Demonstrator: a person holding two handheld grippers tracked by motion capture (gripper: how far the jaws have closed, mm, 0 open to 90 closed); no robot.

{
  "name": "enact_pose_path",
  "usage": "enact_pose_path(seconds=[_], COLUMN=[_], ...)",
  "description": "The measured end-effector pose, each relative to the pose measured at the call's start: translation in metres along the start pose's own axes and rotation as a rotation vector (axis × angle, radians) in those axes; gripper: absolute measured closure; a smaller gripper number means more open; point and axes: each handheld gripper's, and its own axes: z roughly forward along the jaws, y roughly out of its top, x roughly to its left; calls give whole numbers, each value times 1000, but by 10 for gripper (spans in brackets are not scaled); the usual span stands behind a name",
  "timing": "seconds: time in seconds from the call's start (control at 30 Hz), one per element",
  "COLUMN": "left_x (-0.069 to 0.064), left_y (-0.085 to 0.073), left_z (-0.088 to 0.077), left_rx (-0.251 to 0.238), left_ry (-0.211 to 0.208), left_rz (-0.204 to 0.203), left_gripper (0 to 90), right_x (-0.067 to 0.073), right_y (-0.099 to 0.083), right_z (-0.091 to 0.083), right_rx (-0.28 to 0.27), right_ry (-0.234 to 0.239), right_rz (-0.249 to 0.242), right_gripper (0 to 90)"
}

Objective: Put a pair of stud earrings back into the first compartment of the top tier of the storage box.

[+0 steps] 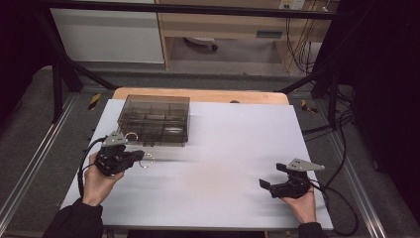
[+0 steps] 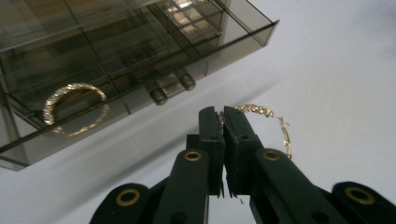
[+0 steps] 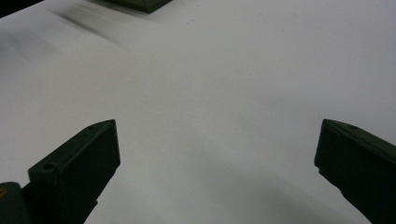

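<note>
While our left gripper (image 2: 223,116) has its jaws pressed together on a gold hoop earring (image 2: 271,123), pinched at the rim and held just in front of the smoked clear organizer box (image 1: 154,119), a second gold hoop (image 2: 74,109) lies against that box's near wall. Our right gripper (image 1: 275,176) rests well apart over the bare white tabletop (image 1: 223,163), jaws spread wide, gripping nothing.

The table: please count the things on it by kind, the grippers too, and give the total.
Gold hoop earrings: 2, one pinched in the left gripper, one beside the box
Smoky clear compartment box: 1
Grippers: 2, the left and the right gripper, its fingers wide apart
Total: 5
</note>
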Motion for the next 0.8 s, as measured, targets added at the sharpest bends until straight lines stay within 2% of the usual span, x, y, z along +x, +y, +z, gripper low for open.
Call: enact_pose_path(seconds=[0.43, 0.8], left_x=[26, 44], left_y=[15, 27], left_z=[-15, -15], left_rx=[-9, -18], left_ry=[56, 88], left_rz=[-20, -41], left_gripper=[859, 859], right_x=[0, 0], right_y=[0, 0], right_z=[0, 0], right_rx=[-1, 0], right_ry=[0, 0], right_rz=[2, 0], right_gripper=[7, 7])
